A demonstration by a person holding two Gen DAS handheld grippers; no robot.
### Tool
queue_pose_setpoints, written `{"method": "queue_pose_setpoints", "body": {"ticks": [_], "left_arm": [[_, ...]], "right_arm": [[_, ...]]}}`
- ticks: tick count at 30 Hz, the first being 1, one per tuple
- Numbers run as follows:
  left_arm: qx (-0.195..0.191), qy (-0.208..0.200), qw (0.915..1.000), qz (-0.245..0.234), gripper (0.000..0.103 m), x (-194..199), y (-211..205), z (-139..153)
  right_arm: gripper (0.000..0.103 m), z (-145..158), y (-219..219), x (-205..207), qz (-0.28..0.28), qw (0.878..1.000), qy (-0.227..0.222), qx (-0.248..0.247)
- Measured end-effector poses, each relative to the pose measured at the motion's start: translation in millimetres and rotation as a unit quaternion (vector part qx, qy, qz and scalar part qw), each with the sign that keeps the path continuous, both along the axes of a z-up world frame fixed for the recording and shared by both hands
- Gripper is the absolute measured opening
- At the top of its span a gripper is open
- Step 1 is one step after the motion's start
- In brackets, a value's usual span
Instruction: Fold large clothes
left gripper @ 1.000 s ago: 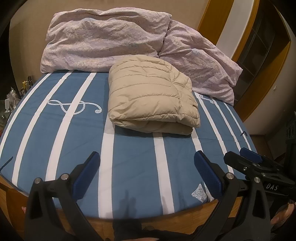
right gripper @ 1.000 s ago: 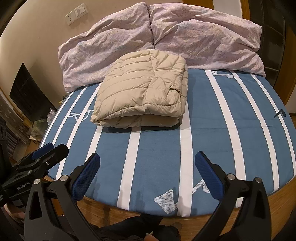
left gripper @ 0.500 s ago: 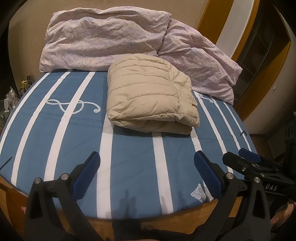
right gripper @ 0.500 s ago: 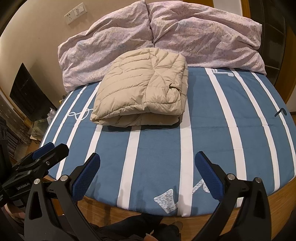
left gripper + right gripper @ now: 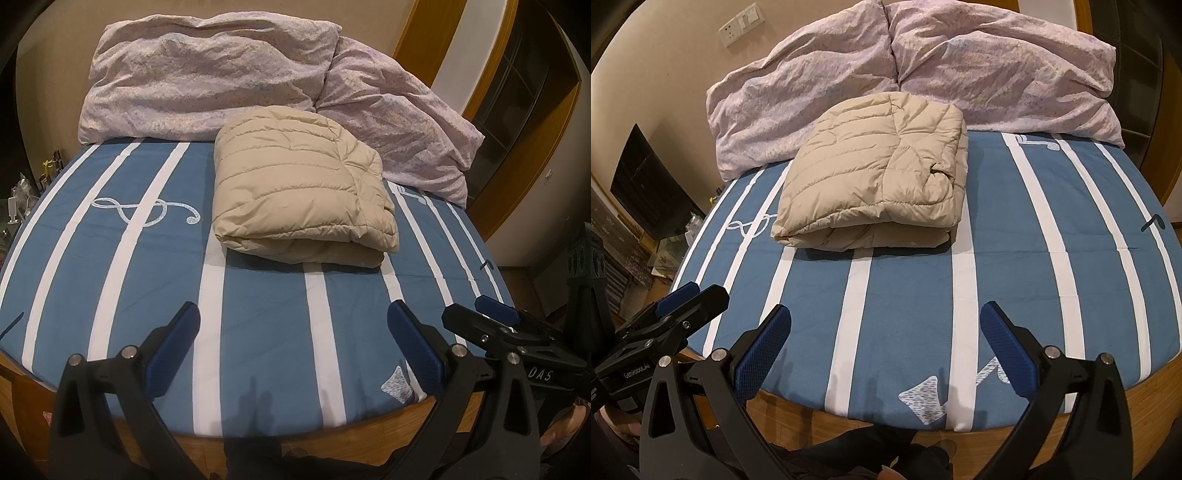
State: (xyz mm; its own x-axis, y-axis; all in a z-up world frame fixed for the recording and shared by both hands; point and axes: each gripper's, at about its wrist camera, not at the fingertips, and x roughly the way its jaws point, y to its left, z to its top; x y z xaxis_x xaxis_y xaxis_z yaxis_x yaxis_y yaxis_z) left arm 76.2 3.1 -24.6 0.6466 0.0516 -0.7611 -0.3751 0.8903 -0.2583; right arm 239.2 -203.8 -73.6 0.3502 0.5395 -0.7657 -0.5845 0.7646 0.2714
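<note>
1. A beige quilted puffer jacket (image 5: 299, 195) lies folded into a thick, rounded rectangular bundle, stitched in horizontal channels, its doubled edge facing the near side.
2. It rests on the far middle of the bed (image 5: 258, 317), whose smooth blue sheet carries white lengthwise stripes and a white treble-clef print (image 5: 146, 212).
3. Two crumpled pale lilac pillows (image 5: 886, 74) with a fine floral pattern lean at the far end, touching the jacket's far edge.
4. The left hand-held gripper (image 5: 293, 345), black with blue textured pads, hangs over the near bed edge, fingers spread wide, holding nothing.
5. The right hand-held gripper (image 5: 886, 345) is likewise spread apart and empty, well short of the jacket.
6. A wooden bed frame (image 5: 1145, 402) rims the mattress.
</note>
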Motion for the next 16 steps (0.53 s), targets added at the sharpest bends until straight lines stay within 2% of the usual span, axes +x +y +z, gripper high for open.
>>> {"method": "queue_pose_setpoints", "body": {"ticks": [16], "left_arm": [[0.002,0.001,1.0,-0.003,0.101,3.1,-5.9,-3.0]], "right_arm": [[0.102,0.0,0.2,0.7,0.001,1.0,0.001,0.0]]}}
